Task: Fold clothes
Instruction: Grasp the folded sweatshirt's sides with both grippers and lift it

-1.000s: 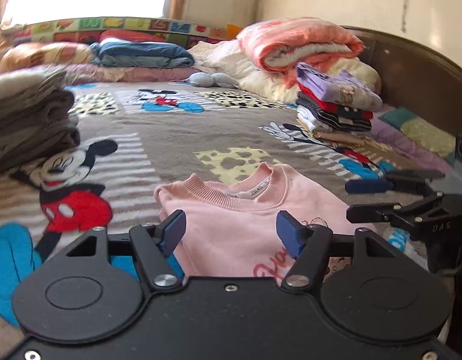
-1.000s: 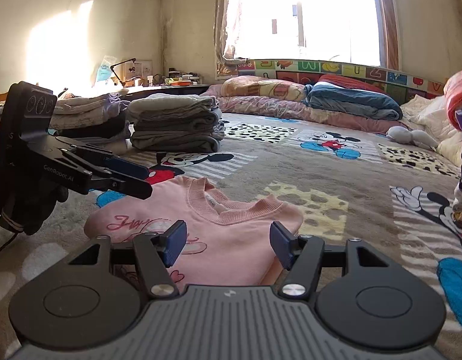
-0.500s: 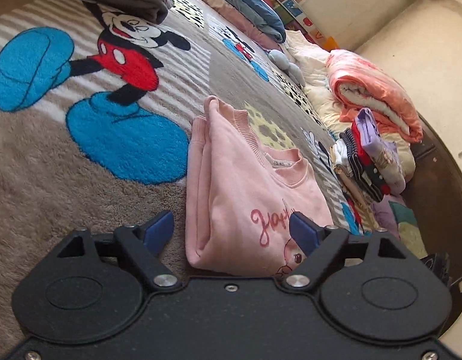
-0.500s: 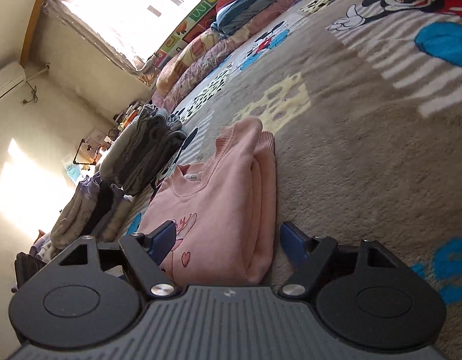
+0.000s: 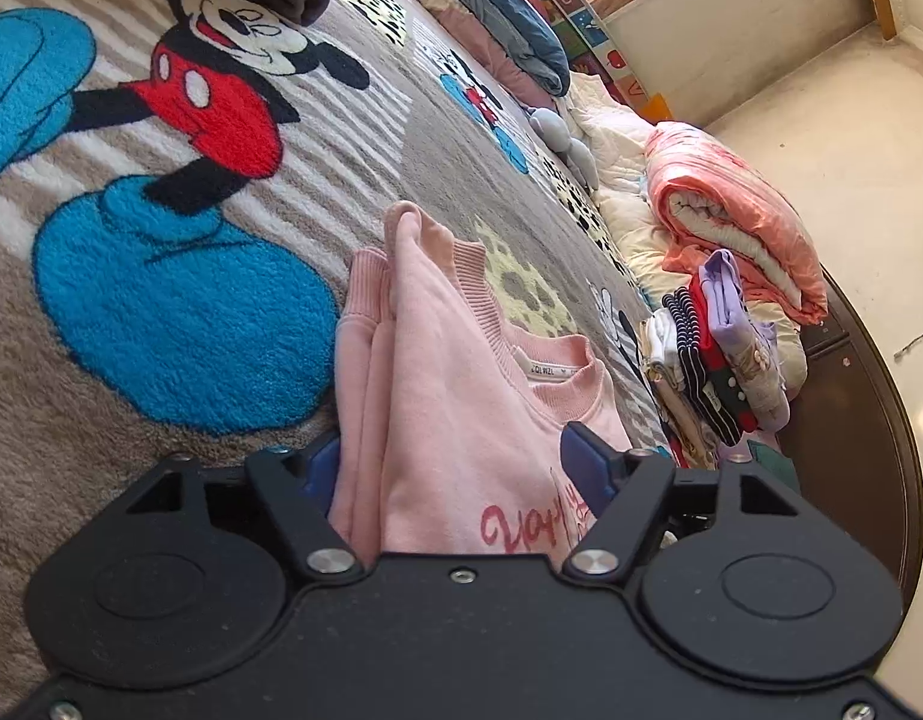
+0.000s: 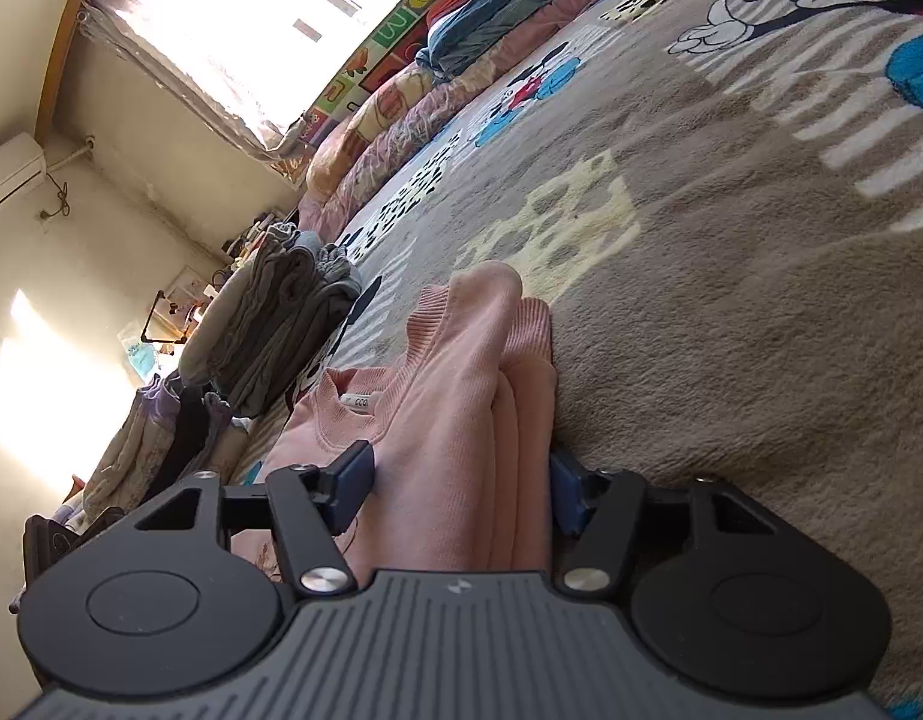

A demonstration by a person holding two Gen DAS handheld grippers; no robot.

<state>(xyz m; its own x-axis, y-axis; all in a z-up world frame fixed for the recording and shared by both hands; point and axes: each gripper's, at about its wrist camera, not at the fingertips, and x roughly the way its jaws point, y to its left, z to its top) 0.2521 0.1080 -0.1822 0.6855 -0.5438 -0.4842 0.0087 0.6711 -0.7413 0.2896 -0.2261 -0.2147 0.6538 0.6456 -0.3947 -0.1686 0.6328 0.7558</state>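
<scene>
A pink sweatshirt with red lettering lies folded on the cartoon-mouse blanket, neck away from me. My left gripper is open and rolled on its side, with the sweatshirt's stacked left edge between its blue fingertips. In the right wrist view the same pink sweatshirt shows its layered right edge. My right gripper is also open and straddles that edge, one pad on top and the other low by the blanket.
A stack of folded grey clothes and a second pile stand to the left. To the right, by the brown headboard, sit a colourful folded stack and a rolled orange quilt. Folded bedding lines the far side.
Both grippers have rolled onto their sides, dropped low and moved in on the sweatshirt. Each side edge of it now sits between a pair of fingers; the finger gaps look unchanged.
</scene>
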